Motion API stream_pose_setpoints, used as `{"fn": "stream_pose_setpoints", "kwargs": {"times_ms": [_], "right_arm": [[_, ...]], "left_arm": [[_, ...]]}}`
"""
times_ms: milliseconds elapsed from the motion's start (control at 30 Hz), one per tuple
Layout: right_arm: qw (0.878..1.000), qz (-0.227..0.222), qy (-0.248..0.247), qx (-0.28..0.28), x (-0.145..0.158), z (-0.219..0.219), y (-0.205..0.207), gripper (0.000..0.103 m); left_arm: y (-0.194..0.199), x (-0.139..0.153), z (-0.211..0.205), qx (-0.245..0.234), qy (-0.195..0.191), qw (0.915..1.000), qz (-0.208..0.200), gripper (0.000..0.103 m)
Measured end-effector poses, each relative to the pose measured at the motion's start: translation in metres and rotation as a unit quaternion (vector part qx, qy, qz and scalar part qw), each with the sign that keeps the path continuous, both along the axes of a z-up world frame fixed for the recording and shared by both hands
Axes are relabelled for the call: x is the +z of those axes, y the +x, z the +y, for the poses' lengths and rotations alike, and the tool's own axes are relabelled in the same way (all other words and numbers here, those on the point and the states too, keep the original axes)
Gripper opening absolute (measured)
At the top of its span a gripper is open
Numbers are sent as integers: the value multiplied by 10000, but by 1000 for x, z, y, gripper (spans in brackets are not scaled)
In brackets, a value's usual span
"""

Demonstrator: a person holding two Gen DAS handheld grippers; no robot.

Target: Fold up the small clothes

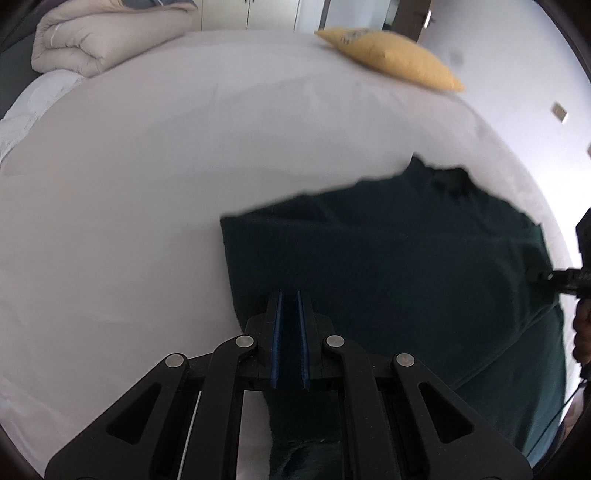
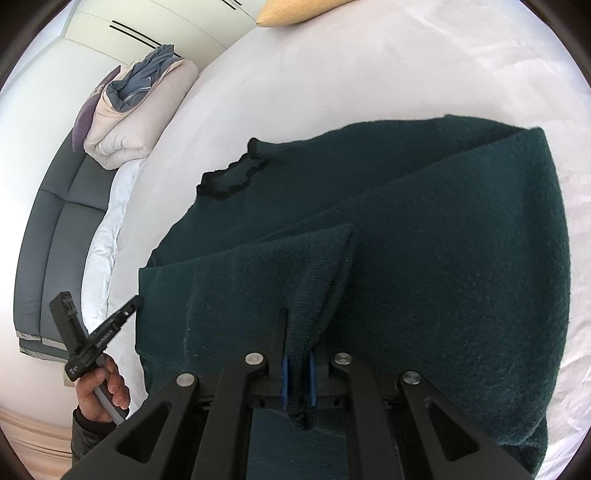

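Note:
A dark green knit sweater (image 1: pixel 406 266) lies partly folded on the white bed (image 1: pixel 147 184). My left gripper (image 1: pixel 290 295) is shut on the sweater's near edge, with cloth between the blue pads. In the right wrist view the sweater (image 2: pixel 443 258) fills the middle, its collar (image 2: pixel 232 177) at the far left. My right gripper (image 2: pixel 299 321) is shut on a raised fold of the sweater. The left gripper also shows in the right wrist view (image 2: pixel 136 302) at the sweater's left edge, and the right gripper shows at the right edge of the left wrist view (image 1: pixel 546 277).
A yellow pillow (image 1: pixel 391 55) lies at the far side of the bed. A folded beige duvet (image 1: pixel 103 33) sits at the far left; it also shows in the right wrist view (image 2: pixel 136 110). A grey headboard (image 2: pixel 55 236) runs along the left.

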State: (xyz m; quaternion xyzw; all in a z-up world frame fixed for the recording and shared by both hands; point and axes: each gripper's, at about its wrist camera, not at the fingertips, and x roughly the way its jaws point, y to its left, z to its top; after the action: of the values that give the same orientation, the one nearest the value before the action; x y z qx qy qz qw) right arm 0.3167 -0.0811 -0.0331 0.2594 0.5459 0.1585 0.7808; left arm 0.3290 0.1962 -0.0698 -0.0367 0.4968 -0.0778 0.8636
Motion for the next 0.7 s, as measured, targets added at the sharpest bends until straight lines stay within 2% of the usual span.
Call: {"fn": "stream_pose_setpoints", "kwargs": {"times_ms": [33, 67, 200, 300, 400, 533, 633, 700], "right_arm": [[10000, -9, 28, -23, -1, -2, -1, 8], [10000, -13, 44, -47, -1, -4, -2, 8], [10000, -37, 4, -89, 1, -5, -3, 8], [9999, -37, 9, -134, 1, -6, -2, 8], [9999, -25, 8, -115, -2, -7, -2, 8], [9998, -14, 117, -159, -3, -10, -1, 8], [9997, 1, 145, -187, -3, -12, -1, 8], [9995, 22, 214, -210, -5, -13, -1, 8]], "left_arm": [[-1, -4, 4, 10, -6, 10000, 31, 7], [2, -14, -10, 9, -21, 10000, 31, 7], [3, -17, -22, -32, 3, 10000, 40, 7], [2, -14, -18, -26, -106, 9999, 42, 7], [0, -1, -3, 246, -322, 9991, -120, 7], [-1, 4, 0, 178, -236, 9994, -159, 7], [-2, -11, -5, 34, -80, 10000, 21, 7], [-3, -15, -5, 56, -155, 9999, -27, 7]]}}
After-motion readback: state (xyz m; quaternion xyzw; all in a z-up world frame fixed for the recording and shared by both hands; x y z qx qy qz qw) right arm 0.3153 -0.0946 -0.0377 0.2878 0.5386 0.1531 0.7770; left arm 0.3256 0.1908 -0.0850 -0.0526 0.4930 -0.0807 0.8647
